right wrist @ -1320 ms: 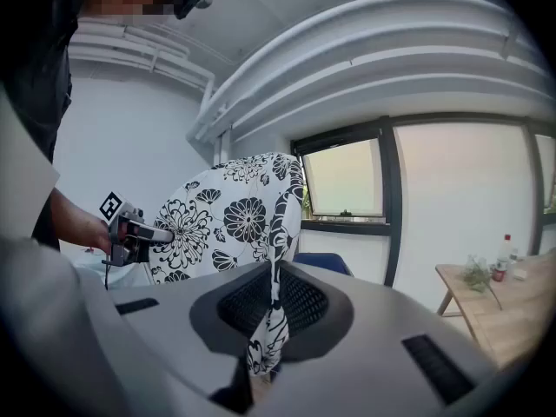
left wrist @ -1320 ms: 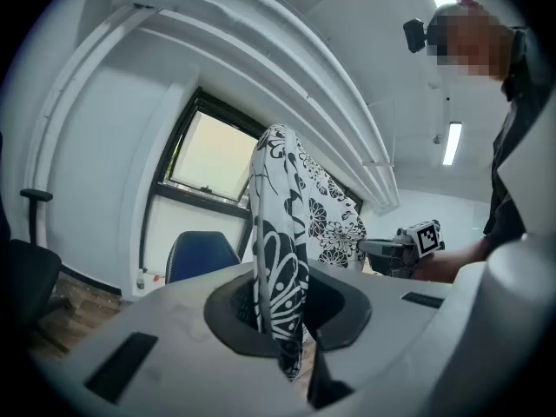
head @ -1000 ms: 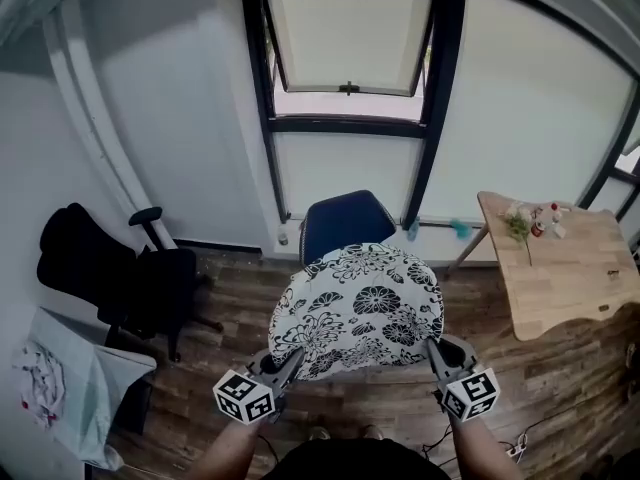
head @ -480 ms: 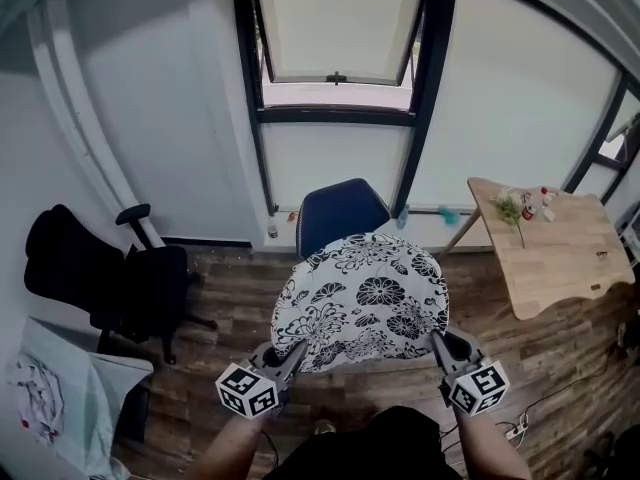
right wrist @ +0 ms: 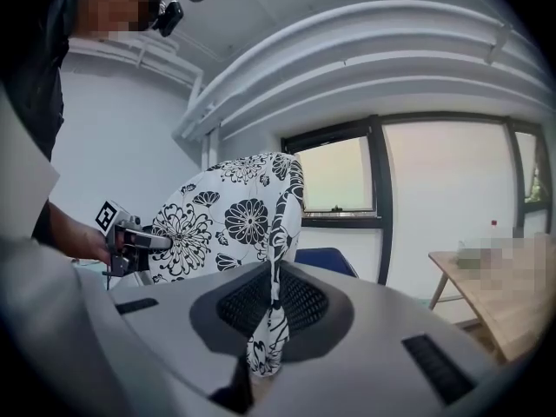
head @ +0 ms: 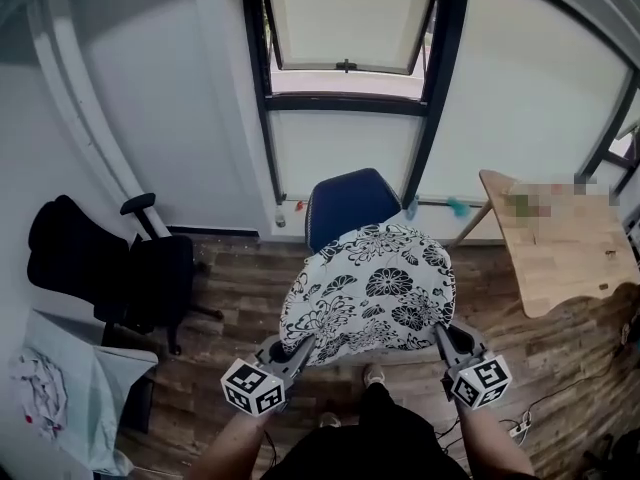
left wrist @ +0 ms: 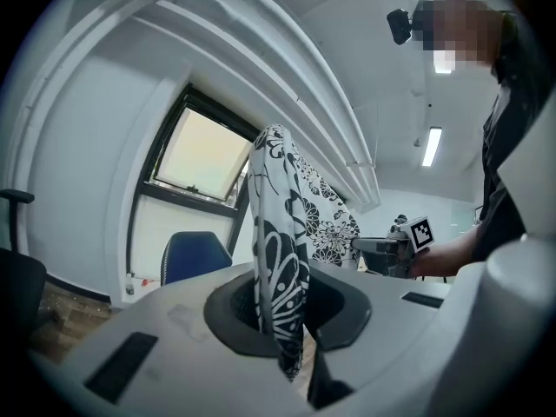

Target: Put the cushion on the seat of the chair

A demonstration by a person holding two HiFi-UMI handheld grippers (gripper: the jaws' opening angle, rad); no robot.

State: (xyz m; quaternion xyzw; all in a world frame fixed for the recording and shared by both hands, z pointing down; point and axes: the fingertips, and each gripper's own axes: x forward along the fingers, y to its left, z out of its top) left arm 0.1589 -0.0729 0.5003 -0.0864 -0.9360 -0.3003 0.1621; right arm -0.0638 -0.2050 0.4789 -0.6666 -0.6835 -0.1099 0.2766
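A white cushion with black flower print hangs in the air between both grippers. My left gripper is shut on its near left corner, and my right gripper is shut on its near right corner. In the left gripper view the cushion stands edge-on, pinched in the jaws. The right gripper view shows the cushion spreading to the left from the pinched edge. The blue chair stands beyond the cushion under the window; its seat is hidden behind the cushion.
A black office chair stands at the left. At the right is a wooden table. A white bag lies at the lower left. The floor is dark wood planks. A cable and plug lie at the lower right.
Both grippers have carried the cushion slightly up and toward the blue chair. The person has stepped forward; a shoe now shows under the cushion.
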